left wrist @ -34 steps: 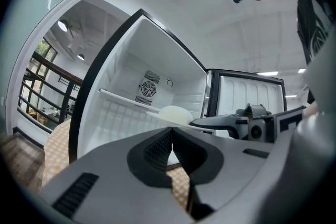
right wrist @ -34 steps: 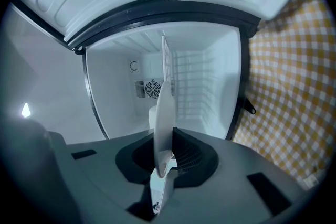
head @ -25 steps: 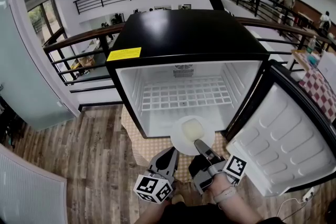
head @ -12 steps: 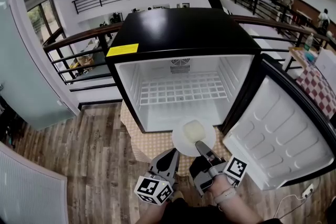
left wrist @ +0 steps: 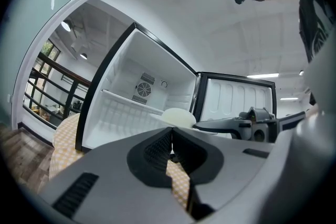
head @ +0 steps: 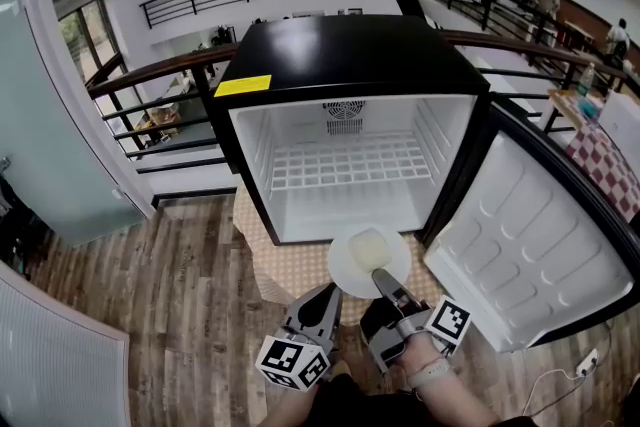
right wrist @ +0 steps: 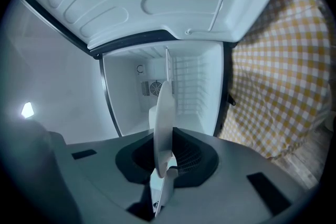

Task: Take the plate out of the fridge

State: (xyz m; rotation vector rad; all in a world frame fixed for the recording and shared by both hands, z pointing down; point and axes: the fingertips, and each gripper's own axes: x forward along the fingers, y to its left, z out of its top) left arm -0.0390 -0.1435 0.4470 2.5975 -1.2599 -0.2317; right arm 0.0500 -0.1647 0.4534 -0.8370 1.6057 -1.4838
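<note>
While fridge [head: 350, 65] stands open: black top, white interior, wire shelf inside. Door [head: 530, 245] swung wide at right of fridge. Checked cloth [head: 290, 270] under fridge. Plate [head: 368, 260], white with pale lump on it, outside fridge, just in front of opening. Right tongs [head: 381, 277] clamped on plate rim. Left tongs [head: 322, 303] together, holding nothing, in front of fridge.

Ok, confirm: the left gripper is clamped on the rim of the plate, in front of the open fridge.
Wrong gripper: the right gripper is clamped on the rim of the plate, in front of the open fridge; the right gripper view shows it.
</note>
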